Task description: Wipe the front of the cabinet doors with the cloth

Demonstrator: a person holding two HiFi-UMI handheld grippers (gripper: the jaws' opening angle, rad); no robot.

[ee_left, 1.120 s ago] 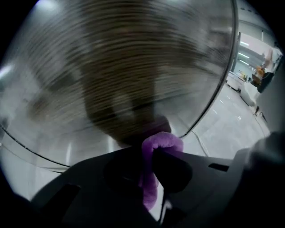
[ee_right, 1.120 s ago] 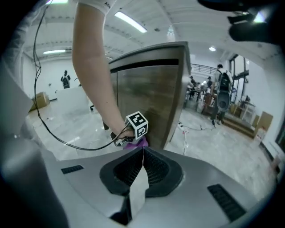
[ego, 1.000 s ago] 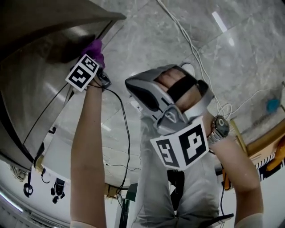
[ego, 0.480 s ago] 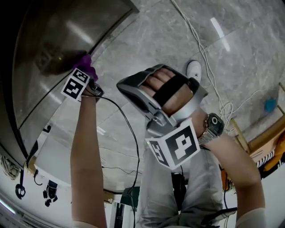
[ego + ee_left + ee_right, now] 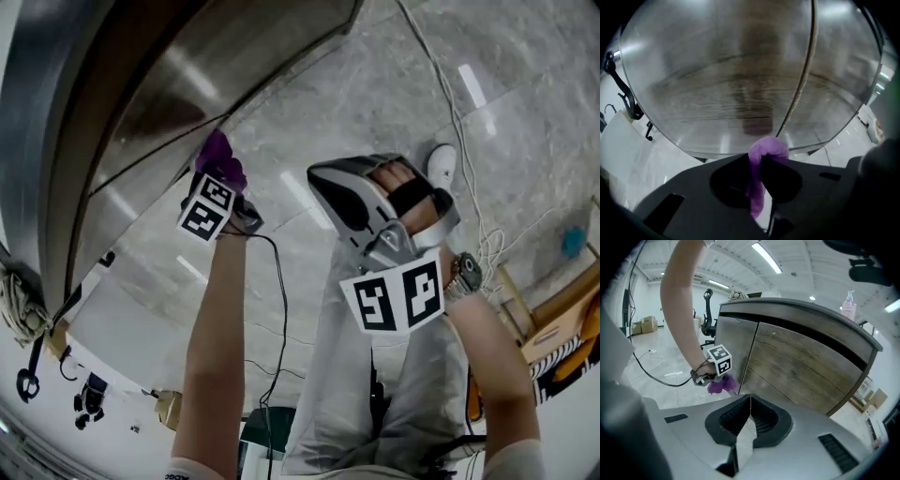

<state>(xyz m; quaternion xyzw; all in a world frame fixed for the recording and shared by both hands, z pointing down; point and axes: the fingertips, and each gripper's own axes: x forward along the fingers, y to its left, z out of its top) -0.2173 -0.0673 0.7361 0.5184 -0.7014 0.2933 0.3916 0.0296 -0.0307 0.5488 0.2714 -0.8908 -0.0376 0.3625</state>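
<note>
the only print in sight is the black-and-white square patterns on the left gripper's marker cube [image 5: 719, 359] and on the right gripper's. the left gripper [image 5: 761, 164] is clamped on the purple cloth [image 5: 764, 154], which lies as a narrow strip along the jaws. its bunched end pokes out past the tips toward the cabinet doors [image 5: 797, 366]. the cloth sits low on the cabinet's wood-grain front, just beside the vertical seam [image 5: 806, 70] between the two doors; whether it presses on the surface cannot be told. the right gripper [image 5: 749, 416] hangs back from the cabinet, well apart from the doors, its jaws closed together with nothing between them. a black cable [image 5: 281, 281] trails from the left gripper down along the arm. on the grey floor [image 5: 375, 75] in front of the cabinet lie a white cable [image 5: 450, 84] and the person's white shoe [image 5: 441, 161]. a pink bottle [image 5: 848, 305] stands on the cabinet's top, and an office chair [image 5: 708, 315] stands beyond the cabinet's far end.
</note>
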